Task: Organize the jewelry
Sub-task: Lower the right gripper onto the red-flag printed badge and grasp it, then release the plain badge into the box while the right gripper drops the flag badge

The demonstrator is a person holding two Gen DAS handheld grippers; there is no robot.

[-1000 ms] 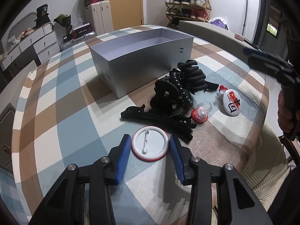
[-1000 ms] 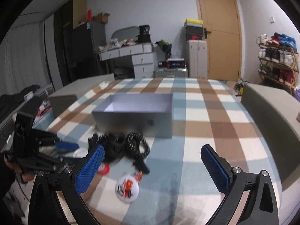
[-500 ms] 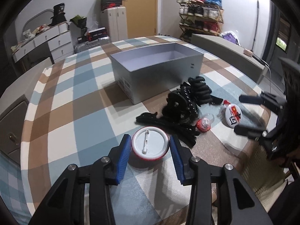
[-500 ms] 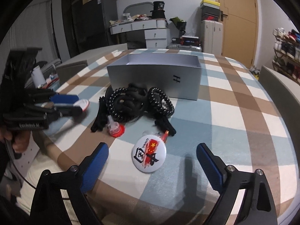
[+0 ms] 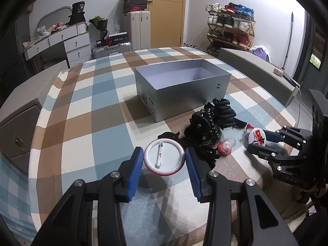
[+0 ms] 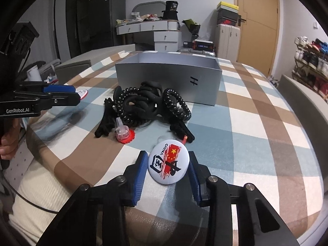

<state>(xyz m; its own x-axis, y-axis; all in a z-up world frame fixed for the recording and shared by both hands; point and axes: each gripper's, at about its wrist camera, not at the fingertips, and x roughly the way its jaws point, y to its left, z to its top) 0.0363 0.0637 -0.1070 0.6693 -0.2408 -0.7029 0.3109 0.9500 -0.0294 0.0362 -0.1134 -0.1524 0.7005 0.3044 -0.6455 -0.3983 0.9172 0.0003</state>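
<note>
While the left gripper (image 5: 164, 162) clenches one pin badge (image 5: 163, 158) face-down above the bench (image 5: 102, 123), the right gripper's (image 6: 167, 165) jaws have just closed on a second badge (image 6: 167, 162). One open grey box (image 5: 184, 86), one red cap (image 6: 123, 134) and a black hair-tie heap (image 6: 143, 104) lie between.

A lived-in room of a home: a shoe rack (image 5: 230, 27) full of trainers along the wall, a white chest of drawers (image 5: 67, 43) piled with clutter, hard suitcases (image 5: 138, 31) by a wooden door (image 6: 257, 24), a checked tablecloth (image 5: 96, 110), perhaps a bed under it
</note>
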